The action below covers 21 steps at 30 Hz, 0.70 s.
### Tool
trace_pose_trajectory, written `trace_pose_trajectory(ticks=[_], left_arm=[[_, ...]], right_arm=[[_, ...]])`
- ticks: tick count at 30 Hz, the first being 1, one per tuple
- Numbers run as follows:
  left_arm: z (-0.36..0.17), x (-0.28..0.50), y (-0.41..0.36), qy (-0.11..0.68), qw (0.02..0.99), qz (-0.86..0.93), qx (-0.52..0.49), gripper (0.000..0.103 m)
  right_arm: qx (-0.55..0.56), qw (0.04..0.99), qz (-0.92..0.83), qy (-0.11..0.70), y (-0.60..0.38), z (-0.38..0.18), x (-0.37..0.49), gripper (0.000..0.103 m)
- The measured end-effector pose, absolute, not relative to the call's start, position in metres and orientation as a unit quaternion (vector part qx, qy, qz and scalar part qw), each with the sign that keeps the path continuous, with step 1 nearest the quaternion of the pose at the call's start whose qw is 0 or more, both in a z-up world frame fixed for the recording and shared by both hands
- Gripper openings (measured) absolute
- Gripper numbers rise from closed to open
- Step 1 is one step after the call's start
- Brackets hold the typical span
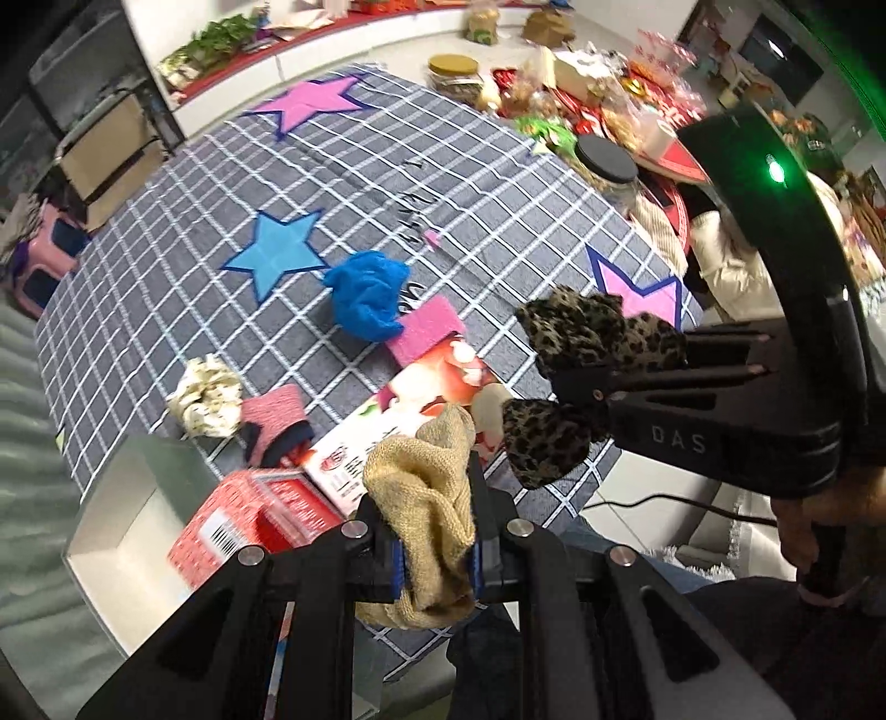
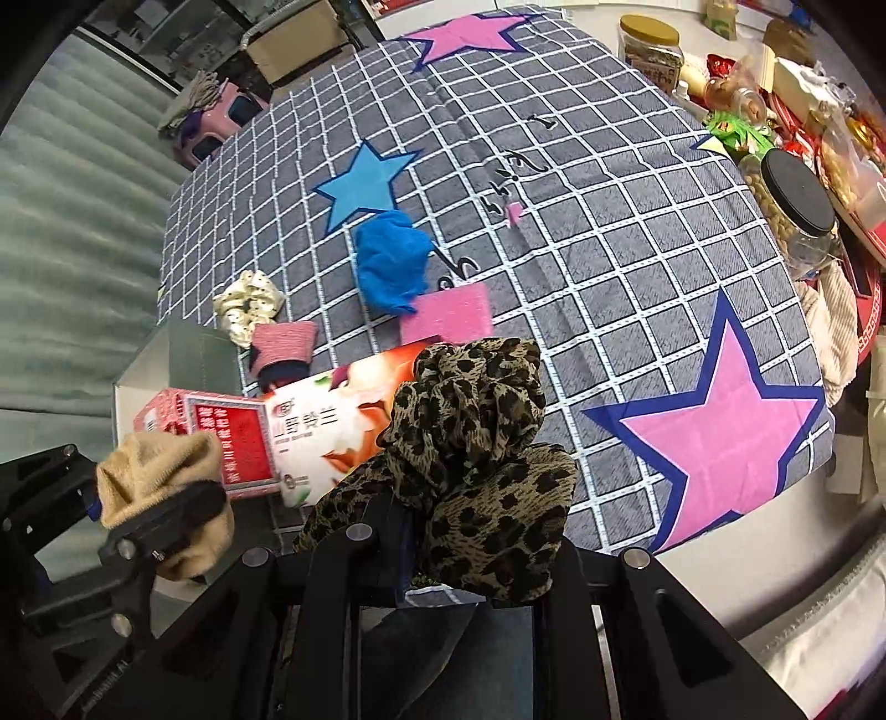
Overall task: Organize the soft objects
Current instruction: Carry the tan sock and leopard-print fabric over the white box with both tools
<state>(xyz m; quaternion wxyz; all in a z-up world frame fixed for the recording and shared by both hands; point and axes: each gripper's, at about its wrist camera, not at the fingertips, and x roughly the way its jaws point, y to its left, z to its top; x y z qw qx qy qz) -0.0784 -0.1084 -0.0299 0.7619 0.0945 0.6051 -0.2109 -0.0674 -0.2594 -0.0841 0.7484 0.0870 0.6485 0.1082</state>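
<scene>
Bench (image 2: 609, 266) covered in grey grid cloth with pink and blue stars. Left gripper (image 1: 437, 559) fingers clamped on tan sock (image 1: 426, 498); right gripper (image 2: 421, 531) fingers clamped on leopard scrunchie (image 2: 476, 443). Both held above the near bench edge. On the cloth: blue cloth (image 2: 393, 260), pink sponge (image 2: 448, 315), cream scrunchie (image 2: 249, 304), pink sock (image 2: 282, 346). Open box (image 1: 127, 498) at 8 o'clock; cluttered jars and snacks at 1 o'clock.

grey checked star-print tablecloth (image 2: 609, 266), cluttered red-edged counter (image 1: 343, 39) behind, cardboard box (image 1: 105, 155)
</scene>
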Motion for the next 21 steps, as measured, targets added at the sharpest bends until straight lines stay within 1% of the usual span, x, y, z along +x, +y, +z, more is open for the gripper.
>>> trace_pose_trajectory(ticks=[11, 21], left_arm=[[-0.013, -0.099, -0.039, 0.593, 0.792, -0.143, 0.028, 0.018], [-0.011, -0.126, 0.027, 0.590, 0.805, -0.060, -0.014, 0.018]], right_arm=[[0.079, 0.765, 0.118, 0.628, -0.233, -0.064, -0.093, 0.019], [0.033, 0.774, 0.163, 0.611, -0.179, -0.045, -0.099, 0.019]])
